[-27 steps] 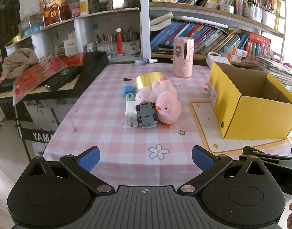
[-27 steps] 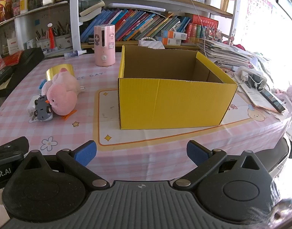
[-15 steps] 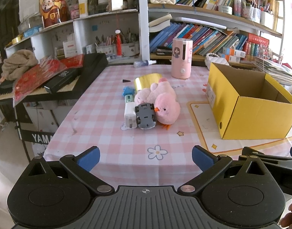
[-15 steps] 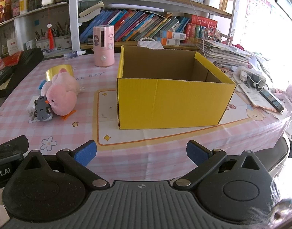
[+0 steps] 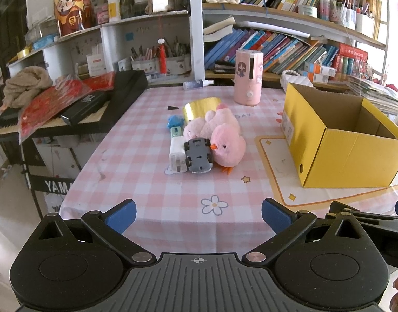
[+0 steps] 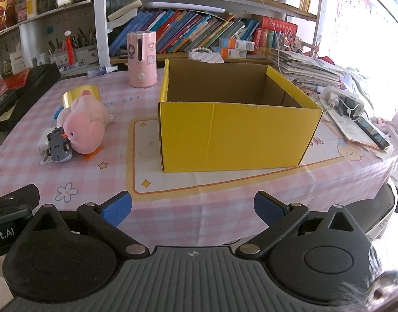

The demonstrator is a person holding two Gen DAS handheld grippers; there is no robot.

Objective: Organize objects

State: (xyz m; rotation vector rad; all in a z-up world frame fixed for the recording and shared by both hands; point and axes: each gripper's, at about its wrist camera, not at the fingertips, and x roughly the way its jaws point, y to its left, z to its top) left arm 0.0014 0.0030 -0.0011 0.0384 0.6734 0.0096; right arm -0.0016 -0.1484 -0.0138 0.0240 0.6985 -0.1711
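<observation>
Left gripper (image 5: 198, 212) and right gripper (image 6: 192, 205): jaws wide apart, nothing between, at table's near edge. Mid-table: grey toy car (image 5: 198, 155) touching pink plush chick (image 5: 229, 148). Right of these: open yellow box (image 6: 238, 132)

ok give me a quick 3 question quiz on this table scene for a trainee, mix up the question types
1. True or false: the yellow box already has toys in it, as far as its visible inside shows.
2. Multiple choice: what lies directly against the pink chick plush on its beak side? A) a spray bottle B) a grey toy car C) a book
3. Short answer: are the left gripper and right gripper holding anything?

Key
1. False. The part of the inside that shows is bare cardboard; the floor near the front wall is hidden.
2. B. The car lies belly up between the chick and a white charger.
3. No. Both sets of fingers stand wide apart over the table's near edge with nothing between them.
</observation>
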